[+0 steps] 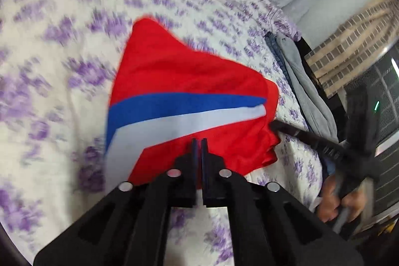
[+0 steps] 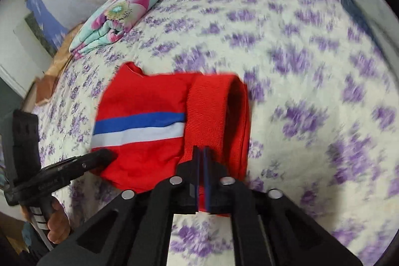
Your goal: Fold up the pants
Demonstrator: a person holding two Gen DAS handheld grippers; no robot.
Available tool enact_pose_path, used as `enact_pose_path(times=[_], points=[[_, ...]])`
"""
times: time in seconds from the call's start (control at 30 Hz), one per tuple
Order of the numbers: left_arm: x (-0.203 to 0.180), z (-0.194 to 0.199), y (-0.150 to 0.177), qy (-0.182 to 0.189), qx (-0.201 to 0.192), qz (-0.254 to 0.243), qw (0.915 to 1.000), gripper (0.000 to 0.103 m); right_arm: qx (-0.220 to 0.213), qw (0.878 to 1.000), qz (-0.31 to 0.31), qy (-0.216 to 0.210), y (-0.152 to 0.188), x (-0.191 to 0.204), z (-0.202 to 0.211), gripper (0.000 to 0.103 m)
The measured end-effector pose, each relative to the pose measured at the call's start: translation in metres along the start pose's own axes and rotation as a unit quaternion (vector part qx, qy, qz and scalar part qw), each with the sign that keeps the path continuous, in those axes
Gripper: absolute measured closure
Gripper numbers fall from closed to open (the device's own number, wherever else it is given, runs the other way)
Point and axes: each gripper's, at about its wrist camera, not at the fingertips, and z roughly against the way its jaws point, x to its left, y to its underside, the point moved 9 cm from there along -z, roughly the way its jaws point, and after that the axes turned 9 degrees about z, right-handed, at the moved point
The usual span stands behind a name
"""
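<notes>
Red pants [image 1: 189,76] with a blue and a white stripe lie folded on the bed [image 1: 49,81], whose sheet is cream with purple flowers. The left tool [image 1: 199,141] is pinched together on the near red edge by the white stripe, while the right tool [image 2: 201,149] is nipped on the ribbed waistband. A folded floral blanket [image 2: 119,9] sits well apart, near the wall.

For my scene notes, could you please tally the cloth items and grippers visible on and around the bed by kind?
Red pants: 1
Folded floral blanket: 1
Grey and blue clothes pile at the bed edge: 1
Grippers, left gripper and right gripper: 2
Total: 5
</notes>
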Motion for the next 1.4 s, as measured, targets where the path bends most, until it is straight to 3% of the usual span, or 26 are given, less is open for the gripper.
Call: enact_pose_path(times=[0.03, 0.07, 0.1, 0.13, 0.23, 0.33, 0.43, 0.5, 0.53, 0.57, 0.67, 0.7, 0.77, 0.87, 0.9, 0.93, 1.0, 1.03, 1.1, 1.27, 1.4], points=[[0.0, 0.005, -0.001, -0.002, -0.008, -0.004, 1.0, 0.101, -0.013, 1.0, 0.018, -0.001, -0.012, 0.009, 0.006, 0.073], [0.0, 0.01, -0.002, 0.0, -0.014, -0.005, 0.9999, 0.101, -0.027, 0.999, 0.043, -0.007, -0.027, 0.023, 0.011, 0.041], [0.001, 0.012, -0.003, 0.003, -0.017, -0.005, 0.9998, 0.101, -0.035, 0.997, 0.068, -0.013, -0.041, 0.039, 0.012, 0.032], [0.001, 0.013, -0.004, 0.006, -0.017, -0.005, 0.9998, 0.101, -0.036, 0.994, 0.104, -0.023, -0.057, 0.06, 0.005, 0.03], [0.003, 0.01, -0.005, 0.001, -0.01, -0.005, 0.9999, 0.101, 0.018, 0.986, 0.158, -0.041, -0.093, 0.1, -0.046, 0.031], [0.001, 0.004, -0.008, 0.01, -0.004, 0.001, 0.9999, 0.101, 0.085, 0.979, 0.183, 0.015, -0.113, 0.1, -0.108, 0.035], [-0.001, -0.005, -0.004, 0.01, 0.011, -0.012, 0.9998, 0.101, 0.161, 0.968, 0.187, 0.049, -0.101, 0.089, -0.154, 0.043], [0.006, -0.02, 0.003, -0.002, 0.036, -0.006, 0.9993, 0.101, 0.19, 0.962, 0.185, 0.068, -0.088, 0.082, -0.183, 0.039], [0.01, -0.025, 0.005, -0.005, 0.04, 0.0, 0.9992, 0.101, 0.178, 0.966, 0.172, 0.072, -0.09, 0.08, -0.186, 0.026], [0.014, -0.028, 0.006, -0.003, 0.038, 0.005, 0.9993, 0.101, 0.176, 0.968, 0.165, 0.075, -0.092, 0.077, -0.187, 0.022], [0.014, -0.025, 0.005, 0.004, 0.04, 0.01, 0.9991, 0.101, 0.178, 0.972, 0.143, 0.049, -0.091, 0.072, -0.188, 0.022], [0.014, -0.022, 0.005, 0.006, 0.043, 0.014, 0.9989, 0.101, 0.174, 0.974, 0.141, 0.042, -0.091, 0.072, -0.185, 0.023], [0.011, -0.01, 0.006, 0.009, 0.041, 0.013, 0.999, 0.101, 0.161, 0.978, 0.129, 0.016, -0.092, 0.074, -0.168, 0.041], [0.01, 0.017, 0.0, -0.003, 0.012, 0.004, 0.9999, 0.1, 0.098, 0.989, 0.106, -0.032, -0.1, 0.075, -0.111, 0.042], [0.012, 0.027, -0.005, -0.003, 0.003, 0.01, 0.9999, 0.094, 0.061, 0.991, 0.104, -0.05, -0.1, 0.074, -0.082, 0.04], [0.015, 0.036, -0.01, -0.003, -0.005, 0.022, 0.9997, 0.079, 0.036, 0.993, 0.098, -0.06, -0.097, 0.071, -0.058, 0.04], [0.027, 0.047, -0.023, -0.012, -0.021, 0.053, 0.9983, 0.055, -0.004, 0.993, 0.086, -0.077, -0.082, 0.063, -0.018, 0.034], [0.035, 0.05, -0.029, -0.015, -0.027, 0.07, 0.9971, 0.051, -0.017, 0.993, 0.082, -0.081, -0.076, 0.059, -0.005, 0.031], [0.046, 0.046, -0.036, -0.007, -0.017, 0.099, 0.9949, 0.051, -0.036, 0.994, 0.07, -0.08, -0.055, 0.047, 0.019, 0.031], [0.061, 0.012, -0.034, 0.06, 0.054, 0.174, 0.9814, 0.051, -0.05, 0.996, 0.008, -0.067, 0.024, 0.01, 0.052, 0.031], [0.068, -0.001, -0.033, 0.027, 0.053, 0.184, 0.9812, 0.051, -0.047, 0.997, -0.048, -0.03, 0.063, -0.027, 0.056, 0.031]])
